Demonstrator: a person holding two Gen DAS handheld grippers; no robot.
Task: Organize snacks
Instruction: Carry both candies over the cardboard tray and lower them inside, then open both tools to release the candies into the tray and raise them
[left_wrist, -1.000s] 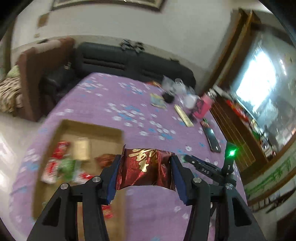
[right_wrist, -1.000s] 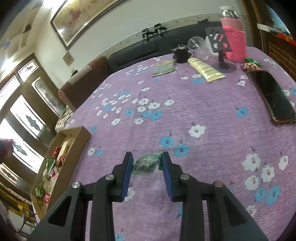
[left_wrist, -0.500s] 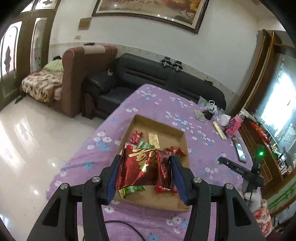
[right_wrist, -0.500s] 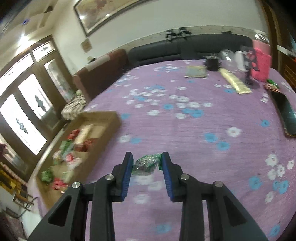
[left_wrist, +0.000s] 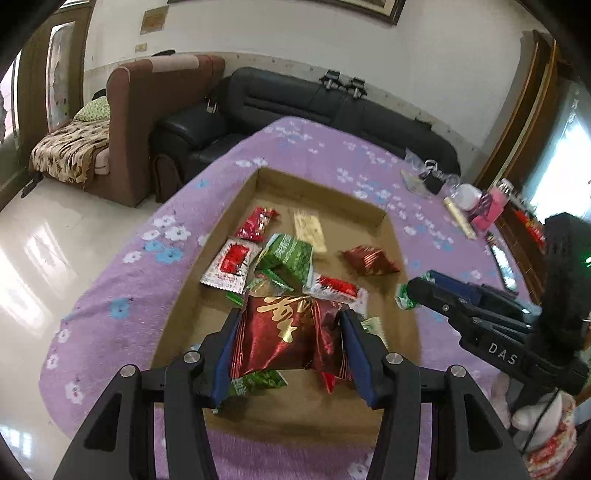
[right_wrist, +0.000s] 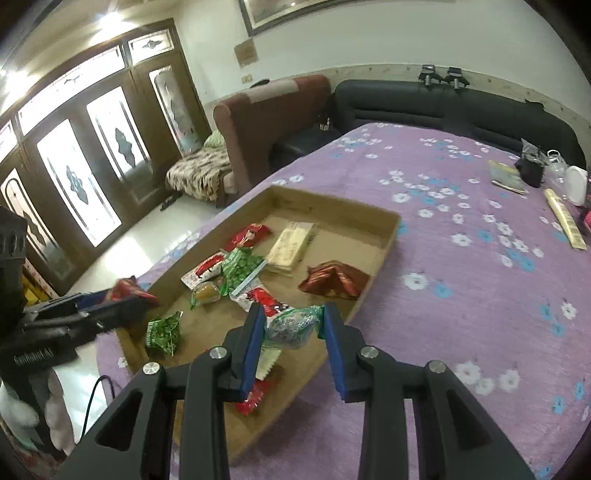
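- Purple flowered cloth (left_wrist: 122, 280) covers the table in the left wrist view, with a black sofa (left_wrist: 332, 107) and a brown armchair (left_wrist: 147, 110) behind it.
- Between the blue pads of the left gripper (left_wrist: 290, 334) sits a shiny dark red packet (left_wrist: 284, 332) with gold lettering; the jaws are about half closed and clamp it on both sides.
- Packet and gripper hang over the near part of a shallow cardboard tray (left_wrist: 400, 258), which holds red, green, white and cream packets.
- At the right, the right gripper (left_wrist: 413, 291) reaches in over the tray's edge.
- From the right wrist view, the right gripper (right_wrist: 293, 326) has its jaws narrowly set, pinching a small clear-and-green wrapped sweet (right_wrist: 291, 325).
- That sweet hangs over the tray's (right_wrist: 388, 240) near right side, above loose packets.
- Further left, the left gripper (right_wrist: 125, 301) carries the red packet (right_wrist: 125, 288) over the tray's left rim.
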